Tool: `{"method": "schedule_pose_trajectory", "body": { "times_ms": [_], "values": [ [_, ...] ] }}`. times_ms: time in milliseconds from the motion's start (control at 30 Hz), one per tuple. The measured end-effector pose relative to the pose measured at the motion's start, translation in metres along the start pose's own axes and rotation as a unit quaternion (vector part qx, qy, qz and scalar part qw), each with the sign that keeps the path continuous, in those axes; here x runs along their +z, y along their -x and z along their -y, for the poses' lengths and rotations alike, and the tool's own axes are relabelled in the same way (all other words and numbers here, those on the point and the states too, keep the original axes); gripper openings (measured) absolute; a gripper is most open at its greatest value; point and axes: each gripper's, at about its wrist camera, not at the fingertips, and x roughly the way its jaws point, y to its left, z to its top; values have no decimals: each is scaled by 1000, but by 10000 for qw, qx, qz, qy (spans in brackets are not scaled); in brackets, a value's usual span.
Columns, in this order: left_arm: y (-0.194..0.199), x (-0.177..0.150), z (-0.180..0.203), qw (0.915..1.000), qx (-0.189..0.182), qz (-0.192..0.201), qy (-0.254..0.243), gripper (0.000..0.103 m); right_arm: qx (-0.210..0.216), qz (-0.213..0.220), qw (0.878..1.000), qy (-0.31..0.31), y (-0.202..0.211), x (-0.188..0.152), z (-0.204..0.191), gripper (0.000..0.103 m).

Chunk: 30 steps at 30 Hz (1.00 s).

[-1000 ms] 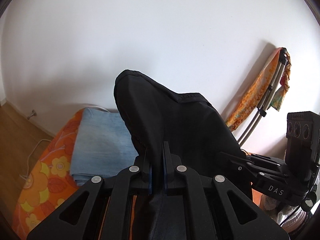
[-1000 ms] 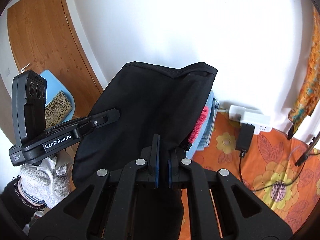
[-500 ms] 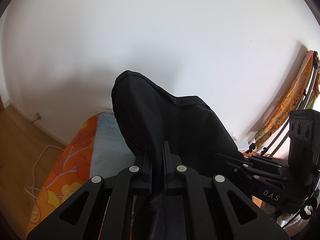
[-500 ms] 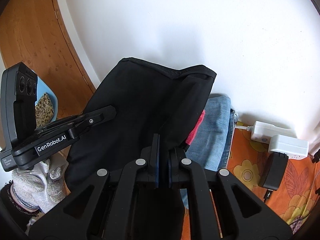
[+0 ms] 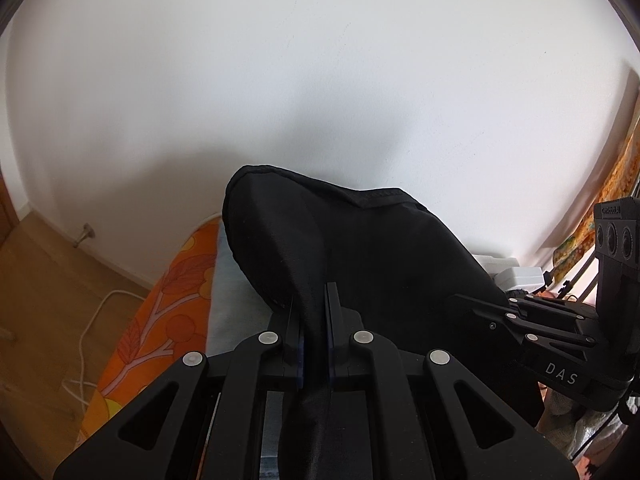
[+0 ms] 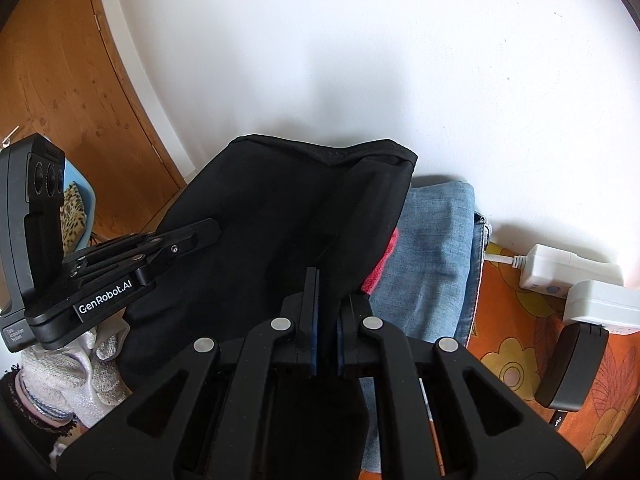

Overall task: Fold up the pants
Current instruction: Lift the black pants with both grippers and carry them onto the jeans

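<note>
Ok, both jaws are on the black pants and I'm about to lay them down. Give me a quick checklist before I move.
1. Left gripper shut on the black pants: ok, cloth is pinched between the jaws.
2. Right gripper shut on the black pants: ok, fabric runs through the jaws.
3. Pants lifted off the orange floral cover: ok where seen; the lower part is hidden.
4. Top edge level between the grippers: cannot tell, it sags and bunches.
5. Landing spot: not ok, folded blue jeans and a red garment lie right behind.
6. Power strip and black adapter out of the path: cannot tell.
</note>
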Motion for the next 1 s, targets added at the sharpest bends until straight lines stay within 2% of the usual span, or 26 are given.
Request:
{"method": "schedule_pose_trajectory", "body": {
  "times_ms": [67,167,200,333,400,533,667,700,733,867,1000],
  "values": [
    [-4,-1,-1,10000,52,-69,-42,6,-125,-71,9999,-8,-4,0,3,10],
    [-8,-2,-1,9996,188,-144,-139,7,-353,-214,9991,-112,-11,-4,12,22],
    [-9,-2,-1,9994,247,-170,-163,11,-437,-265,9986,-134,-13,-5,15,24],
    [-5,-4,-4,9983,458,-247,-271,21,-919,-305,9953,88,-13,-11,16,27],
    [-1,-5,-6,9979,521,-251,-297,24,-977,-361,9945,95,-12,-13,19,27],
    [10,-8,-7,9969,634,-215,-417,24,-854,-258,9960,-73,-3,-16,27,27],
    [0,-5,-20,9981,467,-346,-210,26,-333,-208,9980,-492,-1,-12,41,37],
    [-4,-4,-23,9983,386,-411,-123,29,-200,-223,9976,-618,-4,-10,49,38],
    [-8,-5,-24,9982,368,-460,-97,33,-91,-268,9974,-667,-7,-8,47,39],
    [-20,-14,-29,9972,513,-526,-146,33,19,-617,9965,-569,-30,-3,48,43],
    [-30,-25,-36,9957,593,-689,-195,33,227,-850,9935,-717,-53,-3,54,58]
  ]
}}
